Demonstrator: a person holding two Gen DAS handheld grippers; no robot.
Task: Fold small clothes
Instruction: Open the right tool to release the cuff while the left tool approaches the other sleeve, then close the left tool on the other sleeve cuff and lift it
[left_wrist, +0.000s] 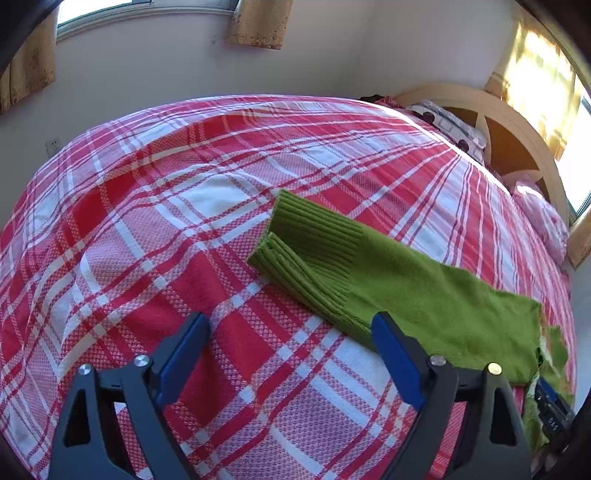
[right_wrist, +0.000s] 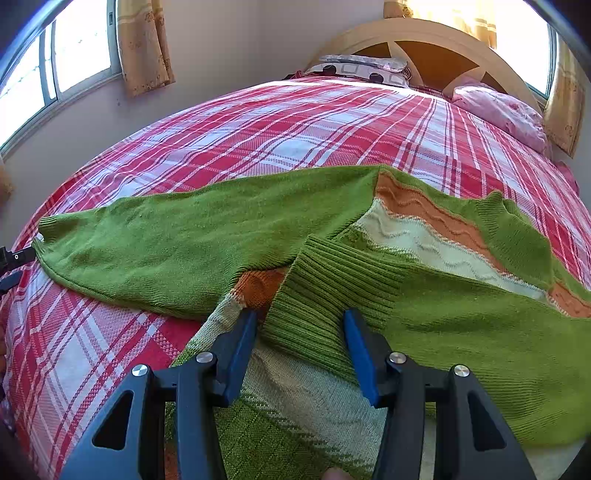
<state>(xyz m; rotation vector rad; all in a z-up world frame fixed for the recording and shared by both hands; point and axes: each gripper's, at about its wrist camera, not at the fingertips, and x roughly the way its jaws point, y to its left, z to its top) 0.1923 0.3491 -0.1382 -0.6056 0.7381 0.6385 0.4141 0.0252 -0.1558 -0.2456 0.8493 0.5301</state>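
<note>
A small green knit sweater with orange and cream wavy bands lies on the red plaid bed. In the left wrist view its left sleeve (left_wrist: 388, 280) stretches out flat, ribbed cuff (left_wrist: 295, 243) toward the bed's middle. My left gripper (left_wrist: 291, 328) is open and empty, its right finger at the sleeve's near edge. In the right wrist view the sweater body (right_wrist: 443, 236) lies spread, with the right sleeve folded across it. My right gripper (right_wrist: 301, 325) is open, its blue fingers on either side of that sleeve's ribbed cuff (right_wrist: 325, 295), not closed on it.
The red and white plaid bedspread (left_wrist: 166, 221) covers the whole bed. Pillows (right_wrist: 498, 110) and a curved wooden headboard (right_wrist: 424, 40) are at the far end. Walls, windows and yellow curtains (right_wrist: 144, 44) surround the bed. The right gripper's body shows at the left view's lower right edge (left_wrist: 554, 410).
</note>
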